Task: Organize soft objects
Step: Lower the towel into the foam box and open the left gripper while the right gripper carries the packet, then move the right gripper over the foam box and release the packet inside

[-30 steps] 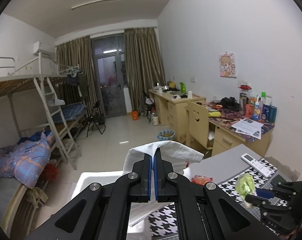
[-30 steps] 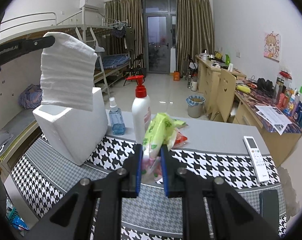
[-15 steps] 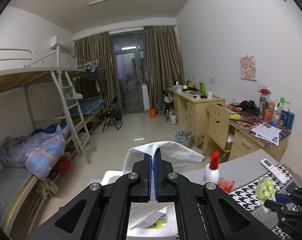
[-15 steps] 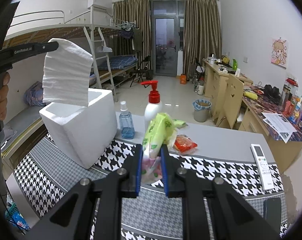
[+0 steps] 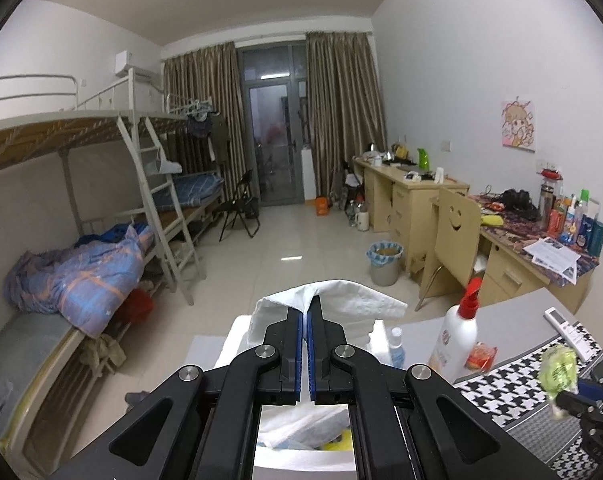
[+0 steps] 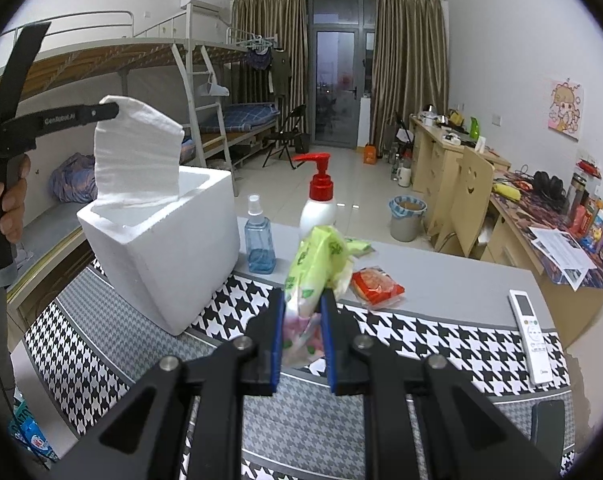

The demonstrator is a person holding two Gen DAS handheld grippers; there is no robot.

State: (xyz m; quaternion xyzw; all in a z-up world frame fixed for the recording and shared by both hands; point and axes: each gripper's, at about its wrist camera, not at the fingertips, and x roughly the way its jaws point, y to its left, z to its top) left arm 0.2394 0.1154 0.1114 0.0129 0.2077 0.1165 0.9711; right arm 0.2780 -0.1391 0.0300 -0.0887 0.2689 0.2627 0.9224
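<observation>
Now white folded cloth (image 6: 137, 152) hanging over the open foam box (image 6: 169, 248), left gripper (image 5: 305, 312) pinching its top edge, right gripper (image 6: 303, 320) clamping a green tissue pack (image 6: 317, 264) above the houndstooth mat (image 6: 441, 336), pump bottle (image 6: 319, 200) standing behind.

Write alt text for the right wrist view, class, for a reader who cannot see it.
The right gripper pinches a green tissue pack above a houndstooth-covered table. To its left, the left gripper dangles a white cloth into an open white foam box. A blue spray bottle, a red-capped pump bottle, a red packet and a remote rest on the table.
</observation>
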